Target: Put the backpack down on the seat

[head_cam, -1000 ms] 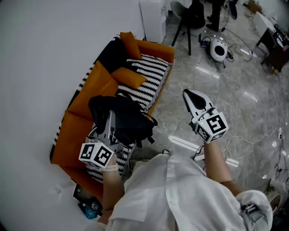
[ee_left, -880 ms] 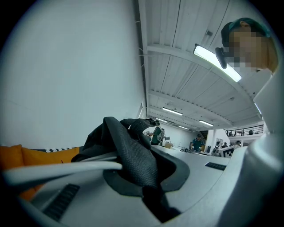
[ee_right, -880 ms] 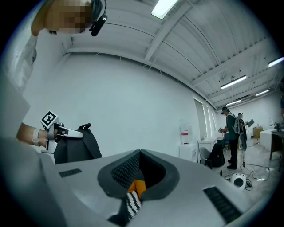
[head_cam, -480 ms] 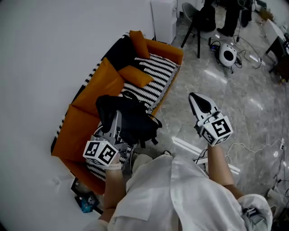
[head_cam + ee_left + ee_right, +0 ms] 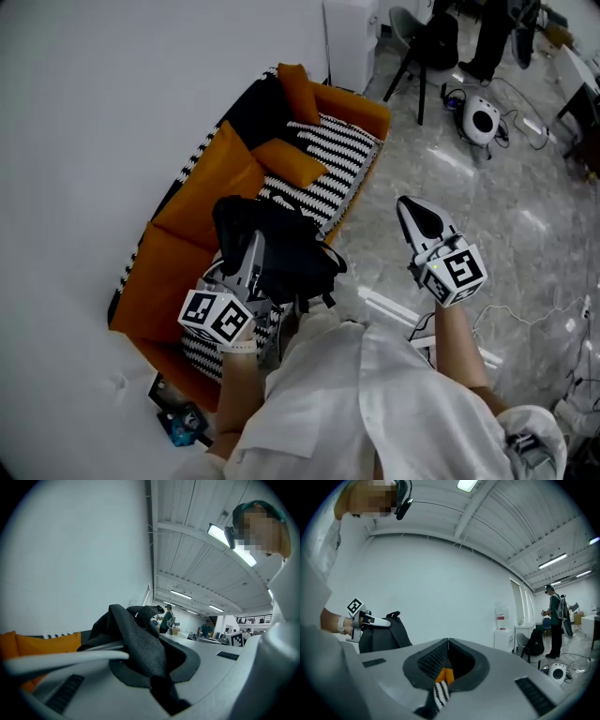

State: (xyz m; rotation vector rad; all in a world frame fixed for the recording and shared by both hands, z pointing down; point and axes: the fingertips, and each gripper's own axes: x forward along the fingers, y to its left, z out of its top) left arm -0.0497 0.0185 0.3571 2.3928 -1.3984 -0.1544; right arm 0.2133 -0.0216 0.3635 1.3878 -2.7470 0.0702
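The left gripper (image 5: 250, 247) is clamped shut on a black strap (image 5: 140, 651) at the top of the backpack (image 5: 281, 251). In the left gripper view the woven strap fills the gap between the jaws and bunches up above them. The backpack hangs below this gripper over the near end of the sofa (image 5: 192, 206), above the striped seat (image 5: 330, 157) and toward its front edge. Whether its bottom touches the seat cannot be told from the head view. The right gripper view shows it from the side, upright, with the left gripper at its top handle.

The right gripper (image 5: 412, 208) is held out over the grey floor (image 5: 487, 202), well apart from the sofa's front edge. Its jaws are closed together with nothing between them.

An orange pillow (image 5: 293, 162) lies on the seat just beyond the backpack, toward the far end. The sofa backs onto a plain white wall (image 5: 103, 103).
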